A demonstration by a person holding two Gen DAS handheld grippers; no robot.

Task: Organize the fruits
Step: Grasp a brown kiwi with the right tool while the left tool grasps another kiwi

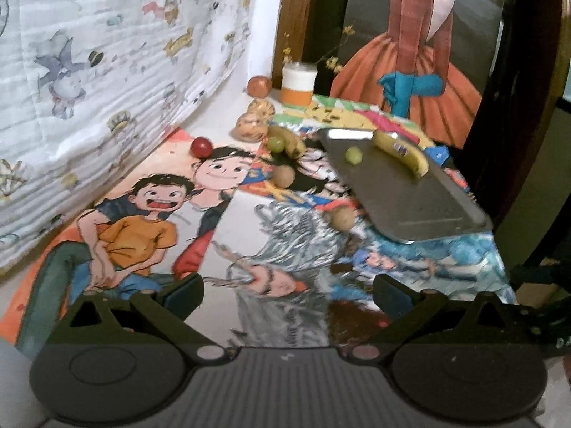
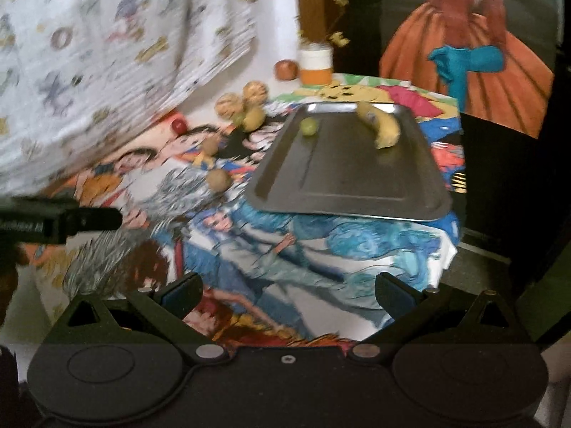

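A dark metal tray [image 1: 421,207] [image 2: 342,182] lies on the cartoon-print cloth at the right. On it are a banana [image 1: 401,153] [image 2: 380,125] and a green grape [image 1: 353,155] [image 2: 308,126]. Left of the tray lie two kiwis [image 1: 283,176] [image 1: 343,218], another banana [image 1: 289,141] with a green grape [image 1: 276,143], a red fruit [image 1: 201,147], two walnuts [image 1: 251,128] and an apple [image 1: 259,86]. My left gripper [image 1: 289,294] is open and empty above the cloth. My right gripper [image 2: 289,294] is open and empty in front of the tray.
A white-and-orange jar [image 1: 299,83] with twigs stands at the back. A printed quilt [image 1: 107,71] hangs along the left. A painting of an orange dress [image 1: 410,64] leans behind the table. The table edge drops off on the right past the tray.
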